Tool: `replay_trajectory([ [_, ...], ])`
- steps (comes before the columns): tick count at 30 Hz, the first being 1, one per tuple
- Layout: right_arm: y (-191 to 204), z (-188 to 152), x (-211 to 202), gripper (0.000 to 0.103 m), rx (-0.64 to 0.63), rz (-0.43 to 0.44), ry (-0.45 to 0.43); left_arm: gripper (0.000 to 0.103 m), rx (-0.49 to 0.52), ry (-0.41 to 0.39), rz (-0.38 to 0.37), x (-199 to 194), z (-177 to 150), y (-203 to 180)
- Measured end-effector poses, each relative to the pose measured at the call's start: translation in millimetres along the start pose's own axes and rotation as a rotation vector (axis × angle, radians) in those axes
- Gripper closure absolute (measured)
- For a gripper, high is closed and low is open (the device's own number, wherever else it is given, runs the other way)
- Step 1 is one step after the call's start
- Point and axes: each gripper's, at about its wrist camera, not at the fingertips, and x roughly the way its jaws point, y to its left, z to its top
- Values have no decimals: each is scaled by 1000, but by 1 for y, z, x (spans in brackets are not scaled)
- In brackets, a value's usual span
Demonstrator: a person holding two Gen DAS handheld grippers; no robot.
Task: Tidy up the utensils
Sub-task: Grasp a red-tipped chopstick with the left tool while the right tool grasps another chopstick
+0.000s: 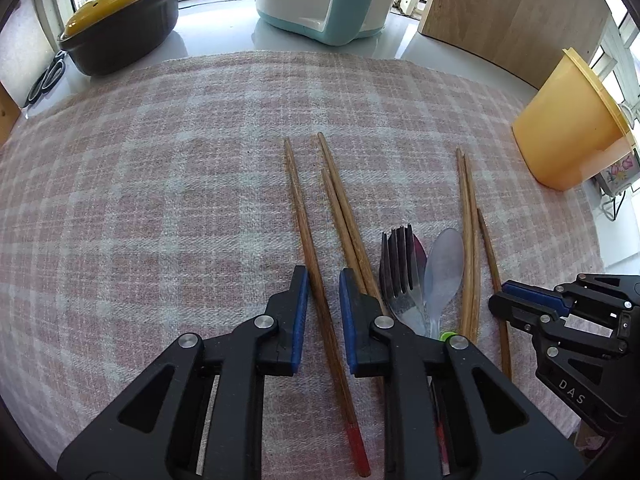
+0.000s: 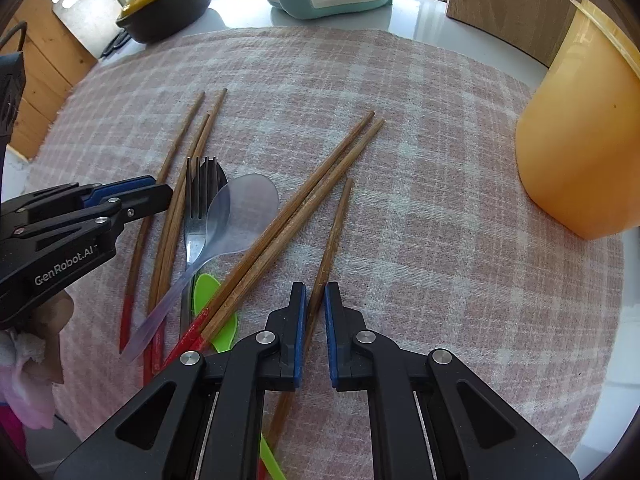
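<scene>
- Landmark: yellow tub (image 2: 576, 136), standing at the far right edge of the checked cloth (image 1: 160, 160) on the worktop (image 1: 224, 36).
- Right gripper (image 2: 316, 300) points almost straight down over the lone chopstick (image 2: 334, 232), the stick lying nearest the tub. Fingers are nearly closed with the stick between the blue pads (image 2: 330, 312), apparently pinching it near its thick end, though firm contact on both sides can't be confirmed.
- That stick's long axis runs away from the fingers — thin tip slanting up and a bit right, toward the tub.
- Left gripper (image 1: 324, 292) sits farther from the tub, fingers straddling another chopstick (image 1: 308, 236) w/ a red-painted end. There's a clear gap on each side, so it's not clamped — released.
- Fork (image 1: 396, 272), clear spoon (image 1: 444, 268) and the other sticks lie between the two grippers, all roughly parallel, still on the cloth.
- Judgement: right hand is nearer the tub, so its stick likely goes in first; it'd need tipping upright, tip-down or tip-up, to clear the rim.
</scene>
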Motion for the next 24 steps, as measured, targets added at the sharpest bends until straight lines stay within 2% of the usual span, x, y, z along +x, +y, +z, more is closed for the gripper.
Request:
replay_trajectory([
  [1, 0, 1, 0, 96, 5, 7, -1, 95, 1, -2, 6, 0, 0, 1],
  [6, -13, -4, -6, 96, 50, 43, -21, 99, -46, -6, -37, -3, -3, 14],
  [15, -30, -10, -24, 97, 81, 60, -70, 99, -87, -51, -45, -23, -19, 27],
  [24, -46, -22, -46, 98, 94, 60, -111, 99, -86, -108, -66, -51, -29, 18],
])
